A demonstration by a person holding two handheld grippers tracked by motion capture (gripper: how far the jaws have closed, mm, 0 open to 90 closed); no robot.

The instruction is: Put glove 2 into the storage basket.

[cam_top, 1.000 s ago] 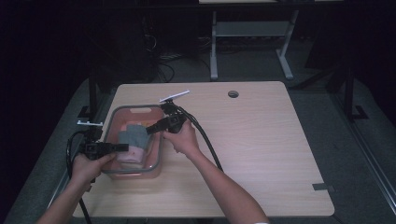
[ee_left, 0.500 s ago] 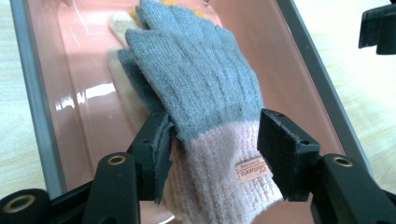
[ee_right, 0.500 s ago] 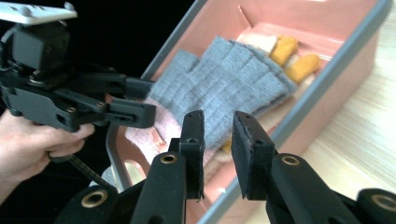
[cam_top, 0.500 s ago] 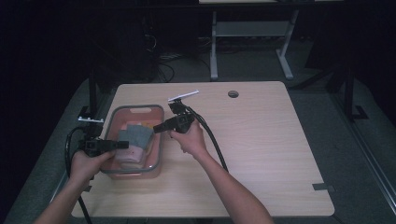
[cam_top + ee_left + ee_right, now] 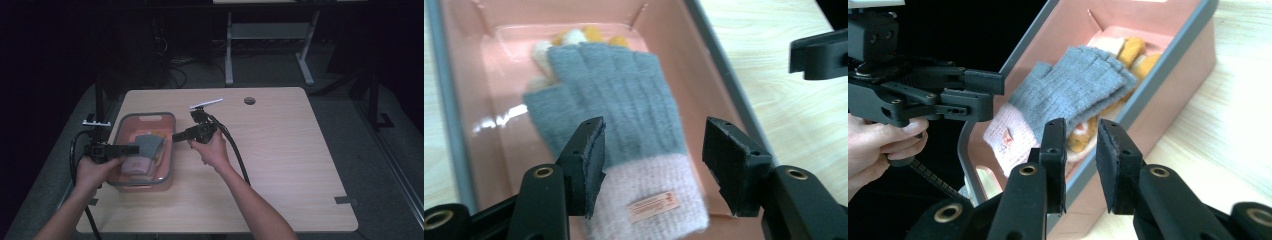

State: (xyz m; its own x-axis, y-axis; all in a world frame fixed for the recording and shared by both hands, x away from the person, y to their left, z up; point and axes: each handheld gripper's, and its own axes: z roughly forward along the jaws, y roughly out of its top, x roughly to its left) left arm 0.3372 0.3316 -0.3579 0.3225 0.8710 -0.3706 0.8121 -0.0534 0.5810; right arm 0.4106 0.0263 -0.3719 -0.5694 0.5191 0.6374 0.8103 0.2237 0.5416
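Dark all round, with one pale wooden table lit in the middle of the room and a pink bin with a grey rim sitting at its left side. Inside it lies a grey glove with a pale pink cuff, spread flat on top of a second, yellow and cream glove, of which little more than the fingers peeps out.

The grey glove's long axis runs along the bin, cuff toward the person's left hand, fingers pointing away from it. The left claw hangs just above that cuff, its jaws standing either side of it and not pressing on it; they have just been opening, so the glove lies released in the bin. The right claw sits at the bin's near rim on the opposite side, jaws close together with nothing between them. I'd judge the left hand much the nearer to the cuff.

Counted: two gloves, one bin, two claws, and one small white strip on the table beyond the bin.
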